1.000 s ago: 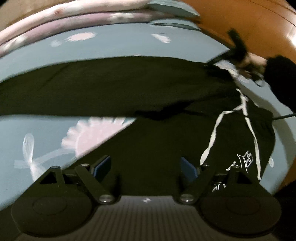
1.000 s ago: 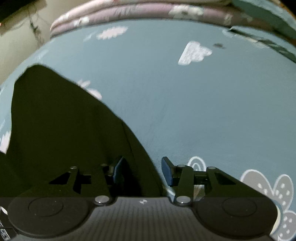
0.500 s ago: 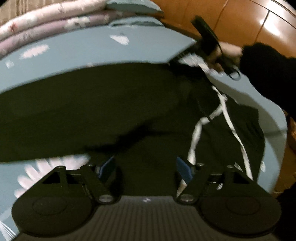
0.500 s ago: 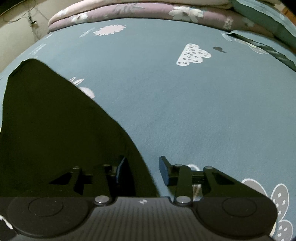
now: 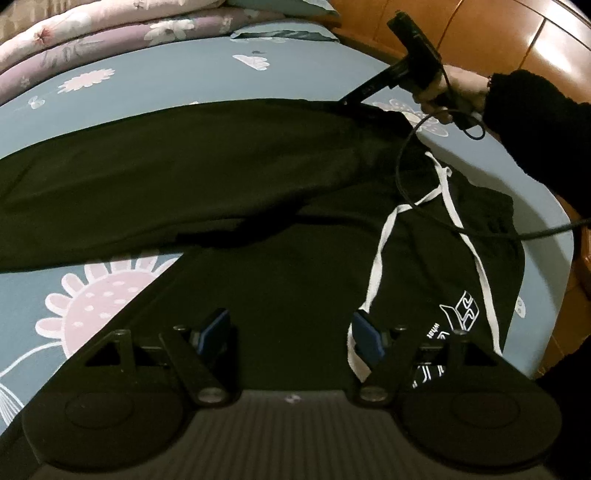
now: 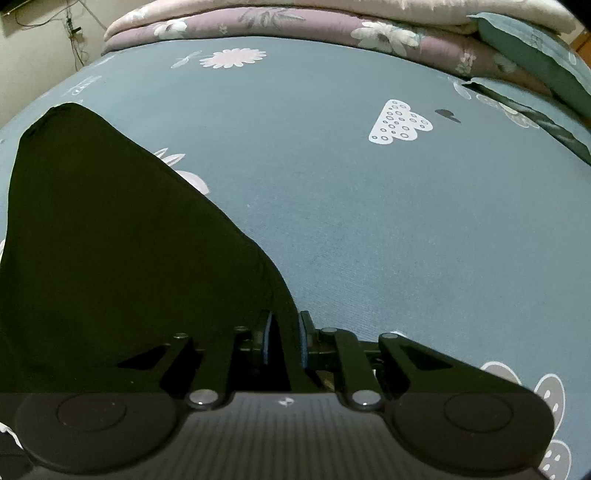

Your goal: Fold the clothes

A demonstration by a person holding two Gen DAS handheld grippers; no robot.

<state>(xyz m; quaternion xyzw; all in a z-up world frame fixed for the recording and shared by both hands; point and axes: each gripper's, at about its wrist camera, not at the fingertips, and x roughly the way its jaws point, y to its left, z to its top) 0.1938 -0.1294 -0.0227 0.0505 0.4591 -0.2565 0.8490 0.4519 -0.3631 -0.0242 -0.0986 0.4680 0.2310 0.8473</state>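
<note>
Black trousers [image 5: 221,166] with a white drawstring [image 5: 380,258] and a white logo [image 5: 461,317] lie spread on the blue bed sheet [image 5: 166,81]. My left gripper [image 5: 291,326] hovers open over the cloth near the waistband, with nothing pinched between its pads. In the right wrist view the jaws of my right gripper [image 6: 285,332] are closing, and the edge of the black trousers [image 6: 110,240] sits pinched between the blue pads. The left wrist view also shows the right gripper [image 5: 343,103], held by a hand [image 5: 450,92], at the trousers' far edge.
Folded floral quilts [image 6: 295,22] and a pillow [image 6: 535,55] are stacked at the far end of the bed. Wooden panelling [image 5: 480,29] borders the bed on the right. A black cable [image 5: 406,177] loops from the right gripper across the waistband.
The right gripper's jaws have drawn together on the trousers' edge. The left gripper has shifted across the trousers towards the drawstring and narrowed slightly.
</note>
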